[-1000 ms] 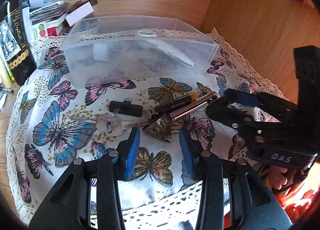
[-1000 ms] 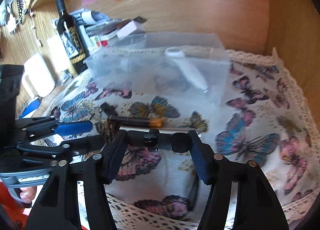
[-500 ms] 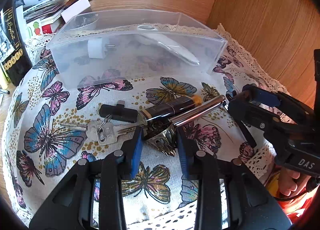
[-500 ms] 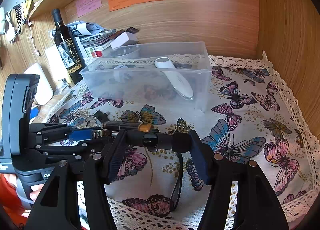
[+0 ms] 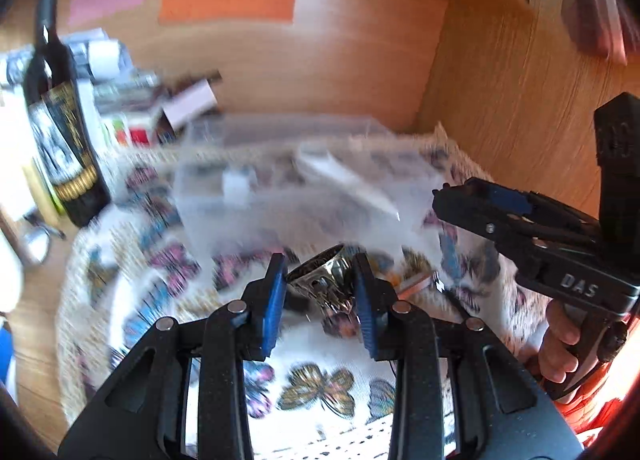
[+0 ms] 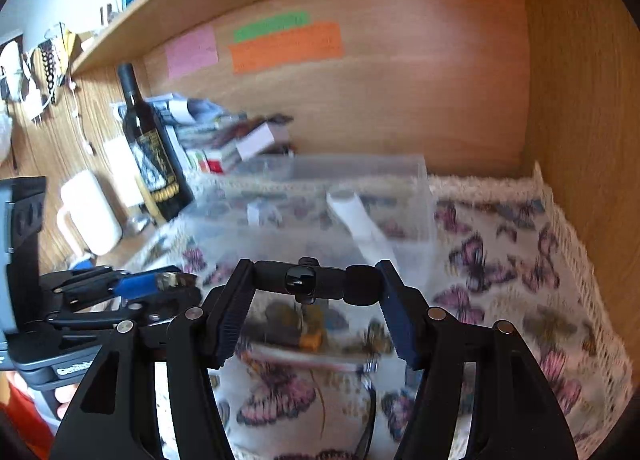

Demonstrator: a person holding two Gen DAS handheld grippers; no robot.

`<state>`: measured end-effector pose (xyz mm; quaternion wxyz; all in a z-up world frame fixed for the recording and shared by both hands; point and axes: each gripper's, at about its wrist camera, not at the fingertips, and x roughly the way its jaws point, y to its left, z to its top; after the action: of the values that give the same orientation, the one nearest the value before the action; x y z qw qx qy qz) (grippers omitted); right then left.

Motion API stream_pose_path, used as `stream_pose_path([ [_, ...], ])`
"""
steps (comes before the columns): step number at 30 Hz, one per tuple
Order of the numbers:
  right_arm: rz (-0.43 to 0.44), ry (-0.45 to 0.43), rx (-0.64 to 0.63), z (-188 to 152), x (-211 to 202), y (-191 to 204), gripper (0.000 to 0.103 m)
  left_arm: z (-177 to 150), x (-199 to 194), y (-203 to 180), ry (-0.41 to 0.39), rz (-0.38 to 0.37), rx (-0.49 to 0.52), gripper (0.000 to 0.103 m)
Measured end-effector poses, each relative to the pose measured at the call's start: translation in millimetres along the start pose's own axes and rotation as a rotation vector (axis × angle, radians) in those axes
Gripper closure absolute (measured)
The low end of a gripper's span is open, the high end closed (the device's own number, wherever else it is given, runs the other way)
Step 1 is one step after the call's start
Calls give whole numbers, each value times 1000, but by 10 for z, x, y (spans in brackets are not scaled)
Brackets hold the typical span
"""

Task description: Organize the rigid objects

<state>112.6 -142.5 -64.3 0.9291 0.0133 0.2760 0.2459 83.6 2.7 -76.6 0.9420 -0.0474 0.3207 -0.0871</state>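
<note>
My left gripper (image 5: 320, 288) is shut on an ornate silver metal piece (image 5: 326, 280), held above the butterfly cloth (image 5: 320, 380). In the right wrist view that gripper (image 6: 176, 286) shows side-on at the left, metal glinting at its tip. My right gripper (image 6: 314, 284) is shut on a black stick-shaped device (image 6: 308, 282), gripped end to end, with a thin cord hanging from it. Just behind both stands a clear plastic bin (image 6: 416, 196) holding a long white object (image 6: 356, 216) and a small white part. A dark stick with an orange end (image 6: 312, 340) lies blurred on the cloth below.
A dark wine bottle (image 6: 152, 148) and a pile of papers and boxes (image 6: 240, 136) stand at the back left, with a white mug (image 6: 88, 212) beside them. Wooden walls (image 5: 520, 100) close the back and right. Coloured notes (image 5: 228, 0) are stuck on the back wall.
The left gripper closed on the silver metal piece and lifted it off the cloth. Both grippers rose and tilted upward; the right one still carries the black device.
</note>
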Motion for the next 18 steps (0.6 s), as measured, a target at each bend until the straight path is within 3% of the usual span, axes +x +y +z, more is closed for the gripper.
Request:
stream_pose_path([
  [8, 4, -75, -37, 370, 45, 8, 45, 385, -157, 141, -133, 71, 3, 70],
  [18, -29, -41, -68, 598, 424, -84, 45, 675, 115, 500, -110, 125, -22, 70],
])
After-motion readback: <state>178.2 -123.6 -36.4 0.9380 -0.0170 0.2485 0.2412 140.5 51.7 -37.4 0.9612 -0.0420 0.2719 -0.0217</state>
